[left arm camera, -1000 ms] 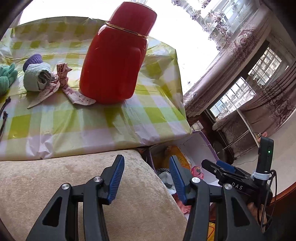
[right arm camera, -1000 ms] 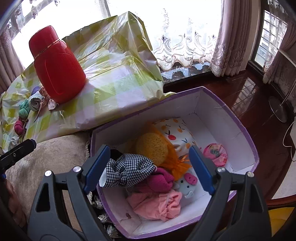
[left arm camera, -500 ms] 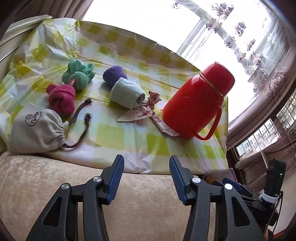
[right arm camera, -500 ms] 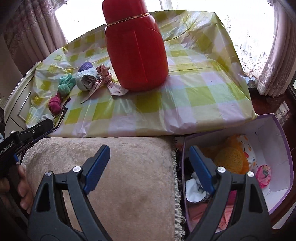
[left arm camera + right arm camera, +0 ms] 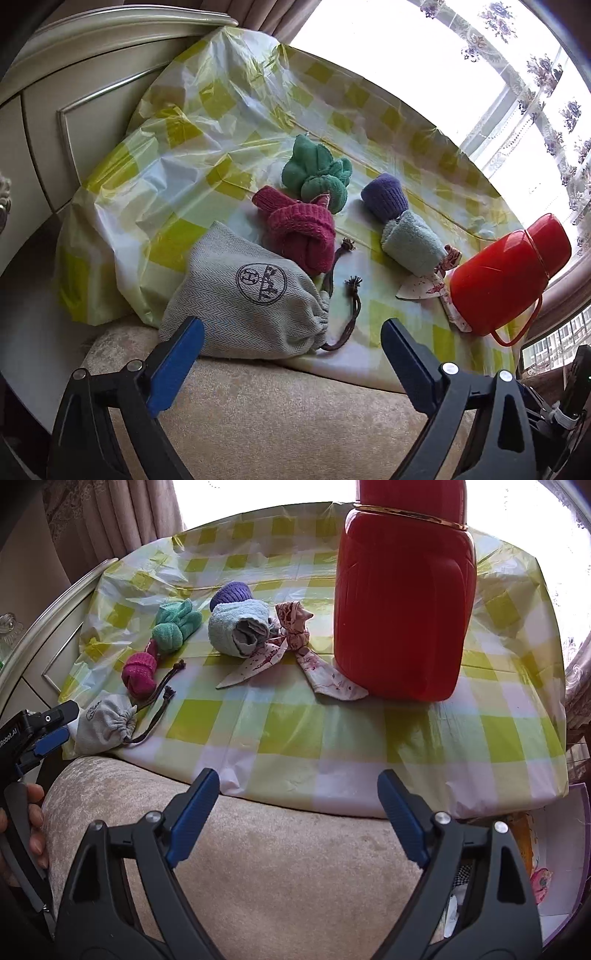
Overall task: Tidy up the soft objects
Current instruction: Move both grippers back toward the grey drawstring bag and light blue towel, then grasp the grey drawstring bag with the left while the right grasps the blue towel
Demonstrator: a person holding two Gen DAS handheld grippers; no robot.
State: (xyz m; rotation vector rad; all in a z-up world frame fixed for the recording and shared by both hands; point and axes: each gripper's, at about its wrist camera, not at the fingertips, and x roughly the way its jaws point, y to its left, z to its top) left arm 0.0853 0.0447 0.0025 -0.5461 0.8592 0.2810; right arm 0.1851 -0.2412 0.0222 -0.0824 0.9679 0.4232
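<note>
Purple-rimmed box (image 5: 576, 853), apparently only right-view.

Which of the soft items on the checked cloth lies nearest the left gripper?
The grey drawstring pouch, stamped with a round logo. It lies at the cloth's near edge, just ahead of the left gripper; the knitted rolls lie farther back.

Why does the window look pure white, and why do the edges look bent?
Left wrist view: daylight blows out the window, and the fisheye lens curves the cabinet. Right wrist view: the red flask stands backlit, with glare behind it.
</note>
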